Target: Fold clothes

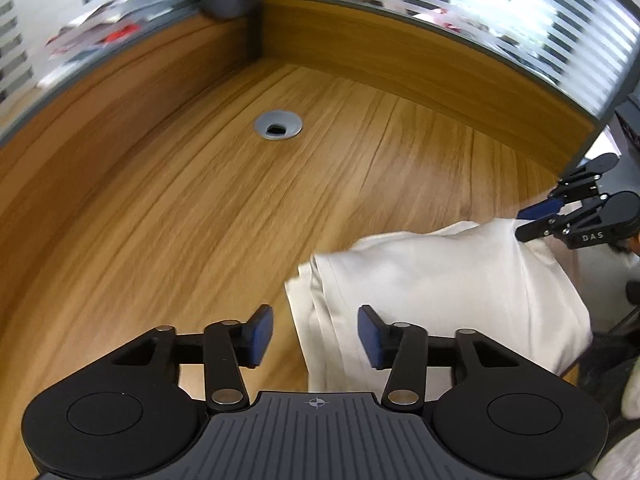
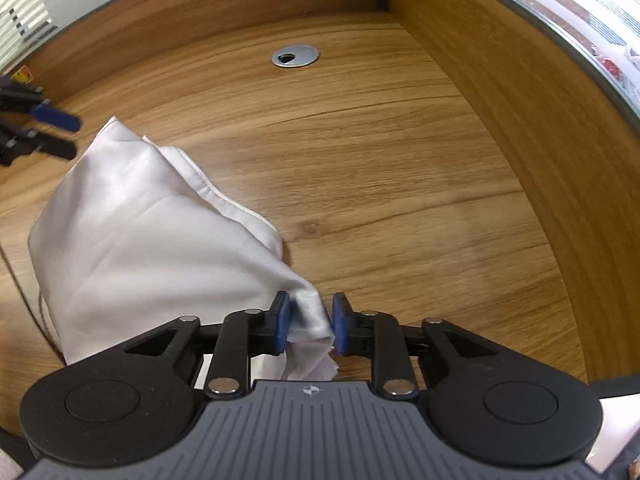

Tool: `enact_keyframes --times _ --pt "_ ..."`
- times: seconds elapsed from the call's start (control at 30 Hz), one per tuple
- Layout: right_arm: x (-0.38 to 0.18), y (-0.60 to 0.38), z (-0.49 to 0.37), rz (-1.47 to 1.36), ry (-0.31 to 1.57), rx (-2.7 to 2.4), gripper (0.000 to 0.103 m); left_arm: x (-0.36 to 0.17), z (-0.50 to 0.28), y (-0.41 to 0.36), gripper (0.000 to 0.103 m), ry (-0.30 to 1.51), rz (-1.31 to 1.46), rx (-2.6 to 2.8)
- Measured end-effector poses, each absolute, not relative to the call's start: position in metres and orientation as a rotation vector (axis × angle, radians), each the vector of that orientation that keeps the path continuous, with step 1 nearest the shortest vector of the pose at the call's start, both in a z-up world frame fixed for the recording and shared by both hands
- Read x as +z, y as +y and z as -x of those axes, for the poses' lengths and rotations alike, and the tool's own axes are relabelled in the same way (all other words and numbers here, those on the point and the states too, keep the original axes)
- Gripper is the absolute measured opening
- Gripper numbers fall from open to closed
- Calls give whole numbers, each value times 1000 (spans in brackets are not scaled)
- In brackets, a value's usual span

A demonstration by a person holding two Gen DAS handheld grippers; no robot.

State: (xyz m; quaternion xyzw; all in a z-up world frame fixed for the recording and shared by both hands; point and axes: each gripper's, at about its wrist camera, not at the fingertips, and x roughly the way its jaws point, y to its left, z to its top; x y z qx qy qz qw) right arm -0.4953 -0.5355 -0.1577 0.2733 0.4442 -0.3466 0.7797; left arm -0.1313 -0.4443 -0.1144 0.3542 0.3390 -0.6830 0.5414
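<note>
**White cloth pinched at one corner on the wooden table**

A white garment [image 2: 132,236], folded into several layers, lies on the near part of the wooden table [image 2: 400,168]. In the right wrist view it spreads from the near centre out to the far left, with stacked hems showing along its far edge. One bunched corner of it rises off the table and runs between the blue pads [image 2: 283,320] of the right gripper [image 2: 309,322], which is clamped on that corner with the fabric squeezed between both pads.

The left gripper [image 1: 316,334] is released, its blue pads [image 1: 262,334] standing wide apart with nothing between them. In the left wrist view it hovers at the near left edge of the garment [image 1: 440,280], one pad over bare wood and the other over the cloth; whether it touches the fabric I cannot tell. The same gripper appears in the right wrist view at the far left [image 2: 64,136], just beside the garment's far corner, its fingers parted.

From the left wrist view the right gripper [image 1: 536,220] sits at the right edge of the frame, at the garment's right corner.

A round grey cable grommet [image 2: 295,56] is set in the table well beyond the garment. Wooden partition walls [image 1: 400,48] rise at the far sides of the table, with frosted striped glass [image 1: 540,12] above them.
</note>
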Motion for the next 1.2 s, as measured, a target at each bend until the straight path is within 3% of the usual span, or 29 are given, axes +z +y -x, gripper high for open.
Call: enact_keyframes --times 0.27,0.33,0.4,0.8,0.87,0.93,1.13,1.2 --pt "-115 -520 514 -617 834 -755 25 -112 145 -428 51 842 -732 -1599" --pt "-113 -513 511 -606 829 -714 25 -115 152 -431 44 853 -724 -1610" --pt "-116 -509 506 -607 828 -675 25 -120 159 -438 40 876 -728 -1612" --pt "-157 -514 487 -637 925 -651 25 -145 164 -476 36 960 -772 -1531" --pt "-152 -513 489 -635 918 -649 26 -140 161 -475 40 959 -745 -1533" --pt "-148 -513 491 -635 908 -648 28 -133 157 -472 62 941 -719 -1533" --pt "-139 -511 507 -665 896 -670 45 -139 139 -475 73 1003 -706 -1501" --pt "-138 -510 514 -687 887 -687 58 -145 134 -478 75 1053 -703 -1486"
